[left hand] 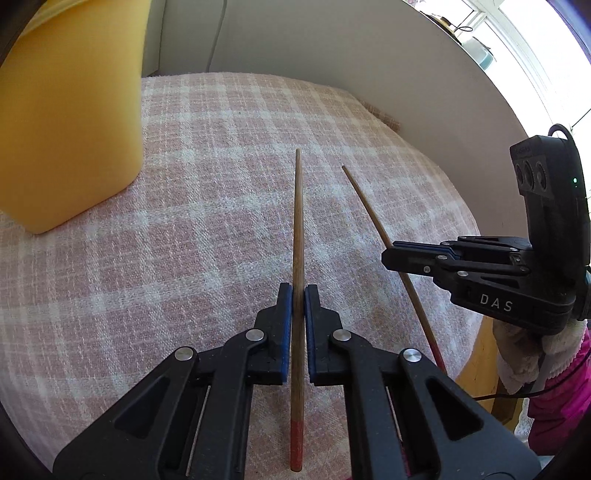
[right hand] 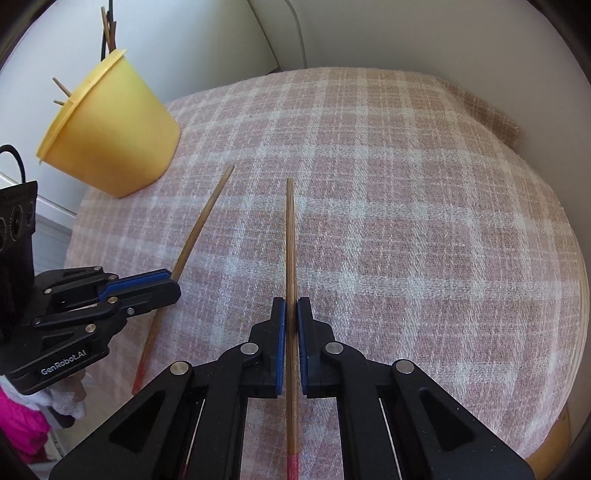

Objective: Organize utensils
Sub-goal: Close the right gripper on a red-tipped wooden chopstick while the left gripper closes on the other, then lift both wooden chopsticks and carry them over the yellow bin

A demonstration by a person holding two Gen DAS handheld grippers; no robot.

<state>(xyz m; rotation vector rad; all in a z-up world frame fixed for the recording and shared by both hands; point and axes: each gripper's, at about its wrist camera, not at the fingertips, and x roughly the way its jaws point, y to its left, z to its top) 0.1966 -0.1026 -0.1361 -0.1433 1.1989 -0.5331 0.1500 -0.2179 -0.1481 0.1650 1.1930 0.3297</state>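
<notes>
Each tool, left [left hand: 298,295] and right [right hand: 291,308], clamps a slim wooden red-ended chopstick [left hand: 297,236] lengthwise. The yellow plastic cup [right hand: 110,129] sits at the frame's upper left, nearer the left tool.

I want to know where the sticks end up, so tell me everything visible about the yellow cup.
The yellow cup looks like matte plastic, tapered, wider at a flanged rim than at the base. It stands on the pink checked cloth near its far left edge, by the wall. Thin wooden sticks poke out above its rim. Neither gripper touches it.
</notes>
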